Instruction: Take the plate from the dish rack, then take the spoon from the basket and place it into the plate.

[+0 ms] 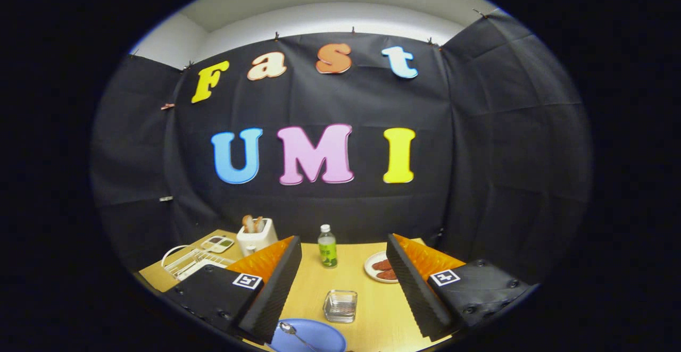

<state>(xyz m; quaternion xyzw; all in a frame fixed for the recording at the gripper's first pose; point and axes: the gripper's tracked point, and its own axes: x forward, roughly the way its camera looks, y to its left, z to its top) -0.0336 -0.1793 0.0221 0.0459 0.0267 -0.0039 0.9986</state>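
Blue plate point(314, 337) lies nearest, on the wooden bench point(372, 299) low between the fingers, close to the left one; a metal spoon point(293, 333) rests in it, bowl toward the left finger. Claw point(343, 288) released, fingers spread wide, gripping nothing. Just ahead of the plate, between the fingers: a small clear glass basket point(340, 305). Beyond it, a green-labelled bottle point(327, 247), upright. By the right fingertip, a white plate of reddish food point(381, 269), partly hidden by the finger. Beyond the left finger: a white toaster point(256, 236) holding bread, a white wire dish rack point(187, 261), and a small flat device point(218, 243).
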